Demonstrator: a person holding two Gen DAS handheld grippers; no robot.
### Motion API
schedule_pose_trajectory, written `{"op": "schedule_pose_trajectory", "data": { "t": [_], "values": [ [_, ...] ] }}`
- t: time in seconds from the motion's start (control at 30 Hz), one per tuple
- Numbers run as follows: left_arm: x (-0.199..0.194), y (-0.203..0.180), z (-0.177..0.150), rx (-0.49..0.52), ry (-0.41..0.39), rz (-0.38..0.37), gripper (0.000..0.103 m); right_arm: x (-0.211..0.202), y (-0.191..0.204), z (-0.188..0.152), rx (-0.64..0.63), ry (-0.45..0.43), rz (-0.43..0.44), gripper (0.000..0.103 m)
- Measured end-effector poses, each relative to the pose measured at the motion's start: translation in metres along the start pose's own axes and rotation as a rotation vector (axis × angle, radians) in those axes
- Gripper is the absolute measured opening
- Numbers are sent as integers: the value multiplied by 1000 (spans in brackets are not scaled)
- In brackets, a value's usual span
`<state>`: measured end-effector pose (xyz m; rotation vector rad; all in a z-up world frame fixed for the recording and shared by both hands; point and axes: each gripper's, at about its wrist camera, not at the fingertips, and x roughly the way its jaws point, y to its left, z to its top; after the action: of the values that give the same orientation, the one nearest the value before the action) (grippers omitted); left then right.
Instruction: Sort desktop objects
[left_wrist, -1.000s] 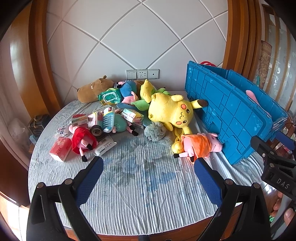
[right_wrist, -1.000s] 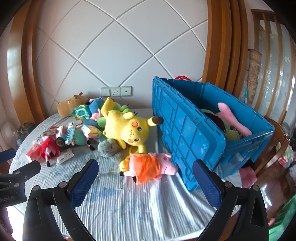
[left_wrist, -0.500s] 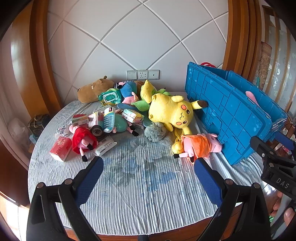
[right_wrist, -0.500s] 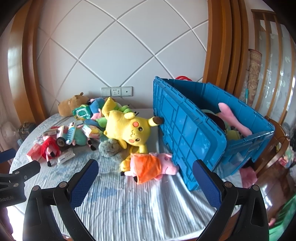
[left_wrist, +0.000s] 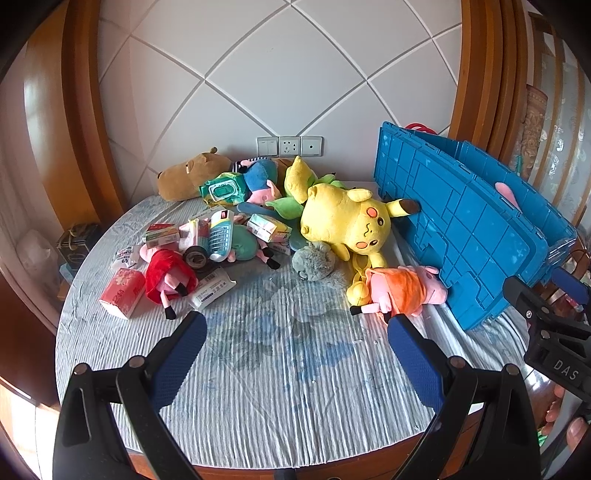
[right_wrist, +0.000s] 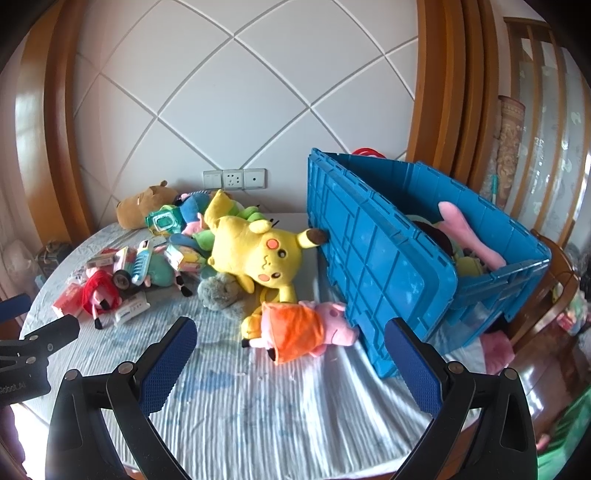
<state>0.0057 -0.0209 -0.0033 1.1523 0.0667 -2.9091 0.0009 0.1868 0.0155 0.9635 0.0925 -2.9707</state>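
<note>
A pink pig plush in an orange dress lies on the striped tablecloth, its head touching the wall of the blue crate, with the yellow plush just behind it. The right gripper and left gripper both hover above the cloth, jaws spread wide and empty. Further left sits a heap of small plushes, boxes and a red tissue pack.

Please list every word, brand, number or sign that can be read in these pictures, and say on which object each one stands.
"DAS": white letters on the black body of the right gripper, at the edge of the left wrist view.
Partly cut white lettering on the black body of the left gripper: not legible.
Print on the red tissue pack, the white packet and the small boxes: too small to read.
</note>
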Motion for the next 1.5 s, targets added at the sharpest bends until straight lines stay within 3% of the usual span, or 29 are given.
{"op": "schedule_pose_trajectory", "data": {
  "t": [0.23, 0.47, 0.9, 1.13, 1.27, 1.43, 1.5],
  "values": [
    [8, 3, -1, -1, 9, -1, 100, 7, 1, -1, 6, 10, 8, 103],
    [28, 23, -5, -72, 33, -71, 100, 29, 1, -7, 20, 61, 27, 103],
    [128, 61, -15, -56, 209, -12, 100, 125, 34, -32, 26, 240, 31, 103],
    [182, 62, -15, -18, 269, -19, 100, 163, 36, -40, 48, 276, -14, 102],
    [210, 44, -11, 27, 304, -36, 100, 193, 17, -49, 96, 333, -26, 81],
    [244, 10, -11, 67, 331, -82, 100, 228, 0, -55, 112, 375, -6, 75],
    [256, -5, -12, 83, 340, -104, 100, 238, -6, -56, 110, 378, 2, 63]
  ]
}}
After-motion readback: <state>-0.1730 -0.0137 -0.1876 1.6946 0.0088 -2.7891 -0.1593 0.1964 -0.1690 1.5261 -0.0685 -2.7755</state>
